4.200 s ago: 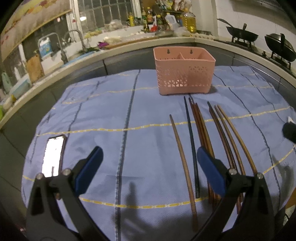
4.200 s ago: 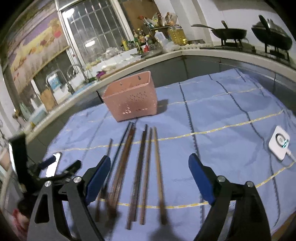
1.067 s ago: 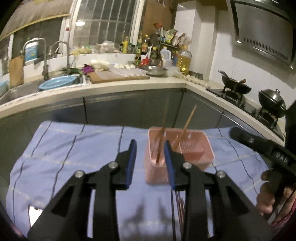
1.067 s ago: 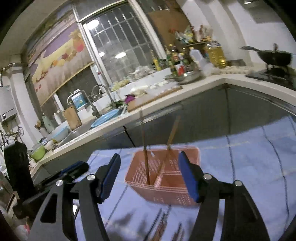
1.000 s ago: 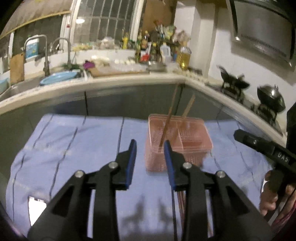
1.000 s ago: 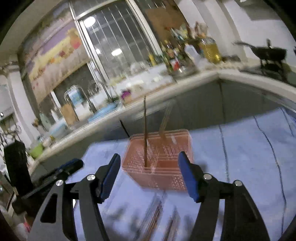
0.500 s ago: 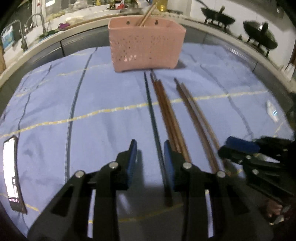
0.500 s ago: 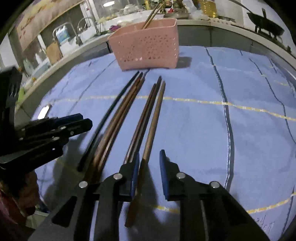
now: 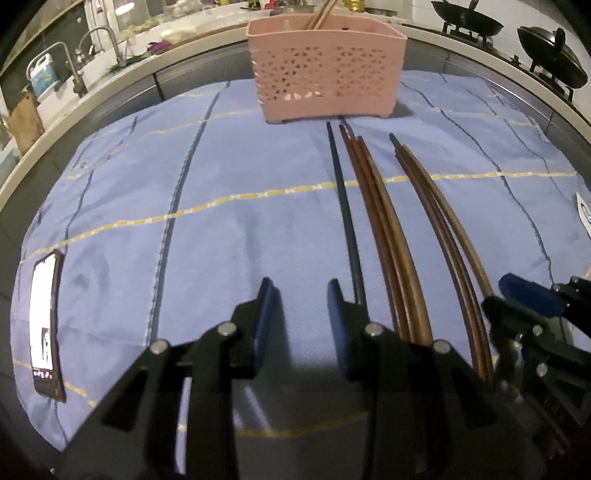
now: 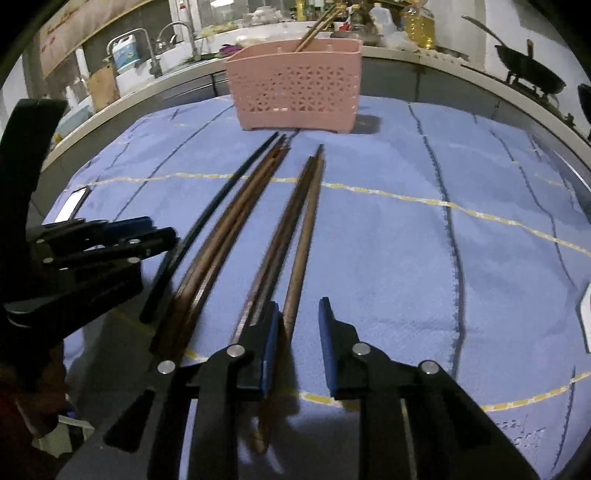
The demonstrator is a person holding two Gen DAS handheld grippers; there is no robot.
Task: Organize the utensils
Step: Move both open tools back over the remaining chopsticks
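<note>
A pink basket [image 9: 328,74] [image 10: 299,88] stands at the far side of the blue cloth [image 9: 221,184], with two brown chopsticks [image 9: 321,16] [image 10: 314,27] leaning in it. Several chopsticks lie on the cloth: a dark one [image 9: 343,206] [image 10: 221,206], a reddish bundle [image 9: 376,206] and a brown group [image 9: 432,206]. My left gripper [image 9: 300,317] is low over the cloth, narrowly open and empty, with the dark chopstick passing under its right finger. My right gripper [image 10: 299,332] is narrowly open around the near end of a light brown chopstick [image 10: 303,236]. That chopstick lies by the left pad and is not pinched.
A lit phone [image 9: 46,325] [image 10: 74,201] lies at the cloth's left edge. A white device [image 9: 583,214] sits at the right edge. Behind the basket runs a counter with a sink [image 10: 162,44], bottles and woks [image 9: 469,26].
Both grippers have dropped from above the basket to the near ends of the chopsticks on the cloth. The right jaws have narrowed. Over the last half second both have stayed put.
</note>
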